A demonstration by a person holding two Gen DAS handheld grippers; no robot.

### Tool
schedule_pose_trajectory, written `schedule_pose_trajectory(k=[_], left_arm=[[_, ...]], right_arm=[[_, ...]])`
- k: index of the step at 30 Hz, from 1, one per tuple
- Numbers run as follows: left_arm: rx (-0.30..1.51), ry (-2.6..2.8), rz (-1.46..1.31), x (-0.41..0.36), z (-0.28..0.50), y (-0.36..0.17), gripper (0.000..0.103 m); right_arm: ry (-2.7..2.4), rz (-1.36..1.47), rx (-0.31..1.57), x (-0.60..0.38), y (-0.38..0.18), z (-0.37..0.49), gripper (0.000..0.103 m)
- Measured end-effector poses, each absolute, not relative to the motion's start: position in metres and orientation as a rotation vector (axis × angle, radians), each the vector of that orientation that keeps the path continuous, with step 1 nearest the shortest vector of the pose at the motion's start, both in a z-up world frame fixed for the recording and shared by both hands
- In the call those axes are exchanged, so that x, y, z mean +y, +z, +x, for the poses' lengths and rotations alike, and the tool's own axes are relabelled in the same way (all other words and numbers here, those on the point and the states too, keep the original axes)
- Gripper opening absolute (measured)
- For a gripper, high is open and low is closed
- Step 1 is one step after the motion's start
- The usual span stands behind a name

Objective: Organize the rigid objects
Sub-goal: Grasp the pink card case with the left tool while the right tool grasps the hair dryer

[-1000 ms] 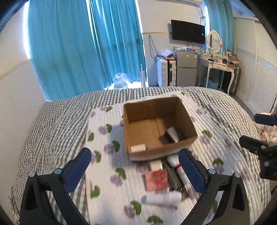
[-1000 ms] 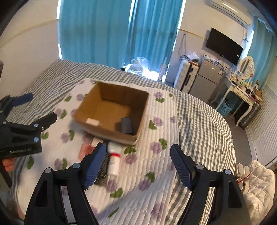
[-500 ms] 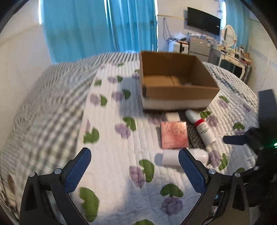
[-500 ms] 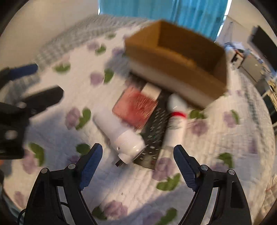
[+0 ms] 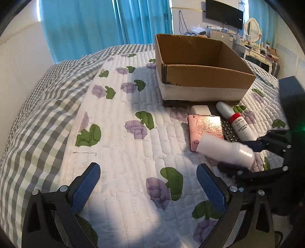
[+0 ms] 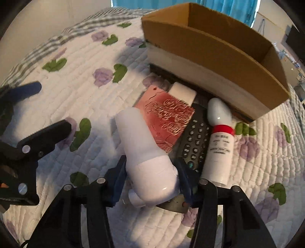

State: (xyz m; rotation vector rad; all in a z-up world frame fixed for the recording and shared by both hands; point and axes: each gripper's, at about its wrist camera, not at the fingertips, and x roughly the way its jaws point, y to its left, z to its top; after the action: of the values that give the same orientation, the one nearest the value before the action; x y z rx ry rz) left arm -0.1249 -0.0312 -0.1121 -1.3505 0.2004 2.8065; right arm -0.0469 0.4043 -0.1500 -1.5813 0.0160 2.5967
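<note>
A plain white bottle (image 6: 146, 158) lies on the flowered quilt, its far end over a pink embossed case (image 6: 167, 118). My right gripper (image 6: 149, 173) is closing on it, and both blue pads touch its sides. Beside it lie a black remote (image 6: 196, 141), a white bottle with a red band (image 6: 221, 145) and a small white block (image 6: 183, 92). Behind them stands an open cardboard box (image 6: 209, 49). In the left wrist view my left gripper (image 5: 146, 183) hangs open over bare quilt, left of the plain white bottle (image 5: 225, 150) and the right gripper (image 5: 238, 154).
The quilt (image 5: 124, 124) covers a grey checked bedspread (image 5: 38, 106) that falls away at the left. Blue curtains (image 5: 106, 22) hang behind the bed. A dresser with a mirror (image 5: 251, 28) and a wall television (image 5: 225, 9) are far right.
Both grippers have come down closer to the quilt. The right gripper's jaws, wide apart before, have closed in around the plain white bottle. The left gripper stays open.
</note>
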Motion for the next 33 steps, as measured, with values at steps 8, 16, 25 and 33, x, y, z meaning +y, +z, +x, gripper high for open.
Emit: schedule_pose_trajectory(k=[8, 16, 25, 33], left_arm=[[0.181, 2.765, -1.394, -0.013, -0.133, -0.096, 0.103], [0.205, 2.720, -1.403, 0.040, -0.178, -0.107, 0.103], [0.233, 2.621, -1.528, 0.059, -0.204, -0.160, 0.101], [0.123, 2.563, -1.512, 0.051, -0.219, -0.164, 0.079]], right_arm=[[2.569, -1.381, 0.144, 0.442, -0.111, -0.024, 0.051], [2.446, -1.305, 0.154, 0.506, -0.089, -0.014, 0.051], [2.403, -1.315, 0.267, 0.528, -0.105, -0.001, 0.051], [2.392, -1.340, 0.252, 0.524, -0.111, -0.006, 0.051]])
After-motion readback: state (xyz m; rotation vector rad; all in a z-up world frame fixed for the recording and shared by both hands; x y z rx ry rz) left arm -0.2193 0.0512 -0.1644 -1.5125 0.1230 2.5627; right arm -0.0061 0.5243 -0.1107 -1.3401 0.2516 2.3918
